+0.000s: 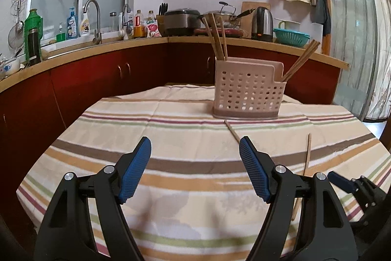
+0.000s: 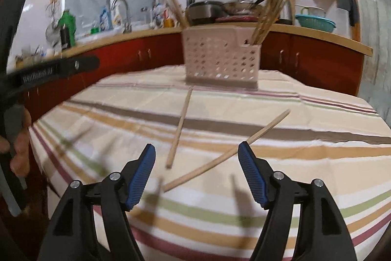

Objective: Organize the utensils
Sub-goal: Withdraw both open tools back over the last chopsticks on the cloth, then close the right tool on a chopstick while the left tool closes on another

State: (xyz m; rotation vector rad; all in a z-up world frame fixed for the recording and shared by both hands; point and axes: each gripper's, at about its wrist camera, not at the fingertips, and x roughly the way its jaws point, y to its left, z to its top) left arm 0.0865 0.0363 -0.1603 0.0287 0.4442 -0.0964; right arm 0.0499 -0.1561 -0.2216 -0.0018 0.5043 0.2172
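A pink perforated utensil holder (image 1: 246,89) stands at the far side of the striped tablecloth (image 1: 171,143) and holds several wooden chopsticks (image 1: 216,38); it also shows in the right wrist view (image 2: 220,60). Two loose chopsticks lie on the cloth: one (image 2: 179,125) points toward the holder, the other (image 2: 227,153) lies diagonally just ahead of my right gripper (image 2: 196,151). In the left wrist view they show as one chopstick (image 1: 232,130) and another (image 1: 306,155). My left gripper (image 1: 195,143) is open and empty above the cloth. My right gripper is open and empty.
A kitchen counter (image 1: 122,43) with a sink tap, bottles, pots, a kettle and a teal colander (image 1: 290,37) runs behind the table. The right gripper's tip (image 1: 342,181) shows at the left view's lower right. The left tool and a hand (image 2: 17,138) show at the right view's left edge.
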